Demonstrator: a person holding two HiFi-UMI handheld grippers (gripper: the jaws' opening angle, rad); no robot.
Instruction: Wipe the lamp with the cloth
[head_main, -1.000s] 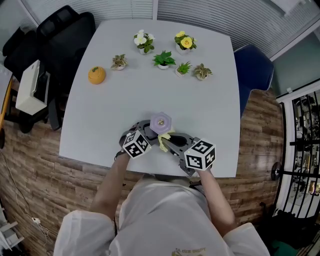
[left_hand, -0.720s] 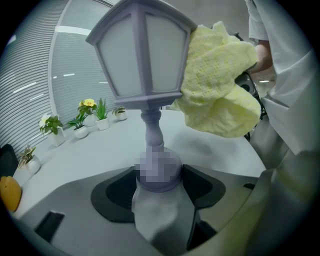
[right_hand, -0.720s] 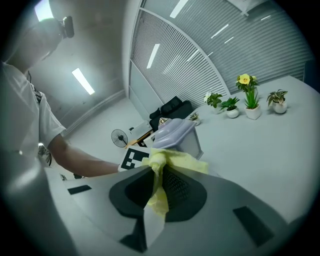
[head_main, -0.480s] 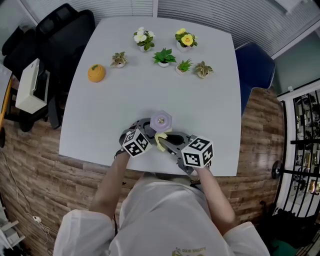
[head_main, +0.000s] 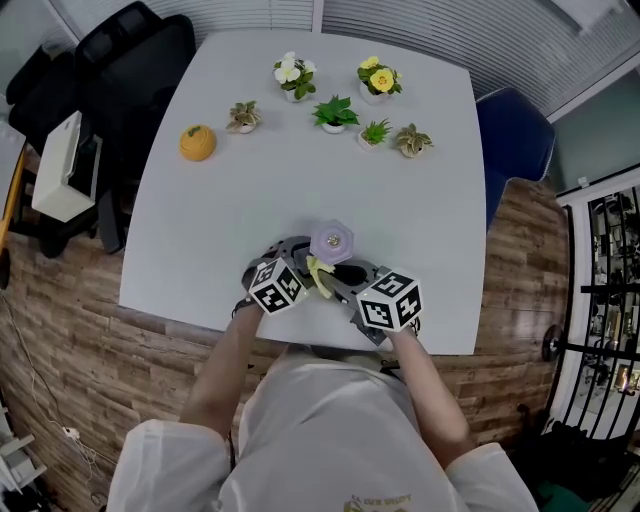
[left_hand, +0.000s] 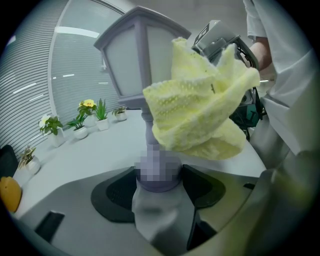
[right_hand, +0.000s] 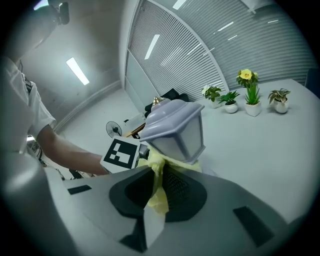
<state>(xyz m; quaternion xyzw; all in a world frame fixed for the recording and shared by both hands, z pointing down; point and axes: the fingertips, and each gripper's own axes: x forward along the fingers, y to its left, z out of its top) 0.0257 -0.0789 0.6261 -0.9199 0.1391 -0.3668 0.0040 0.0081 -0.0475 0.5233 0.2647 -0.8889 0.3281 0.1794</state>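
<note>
Holding: the left gripper (left_hand: 159, 176) has its jaws clamped on the round base of the lilac lamp (left_hand: 135, 55), which stands at 6 o'clock on the white table (head_main: 300, 170), near the front edge.
Cloth: the right gripper (right_hand: 156, 187) has its jaws pinched tight on a yellow knitted cloth (left_hand: 200, 110), bunched against the stem just under the lantern head, on the lamp's 6 o'clock side.
Lamp handling: probably light, rigid plastic, top-heavy on a thin stem, so best gripped low at the base.
Cloth handling: soft and limp; a corner pinch leaves the rest free to wrap.
Background: potted plants (head_main: 335, 115) at 12 o'clock, orange ornament (head_main: 197, 143) at 10 o'clock.
</note>
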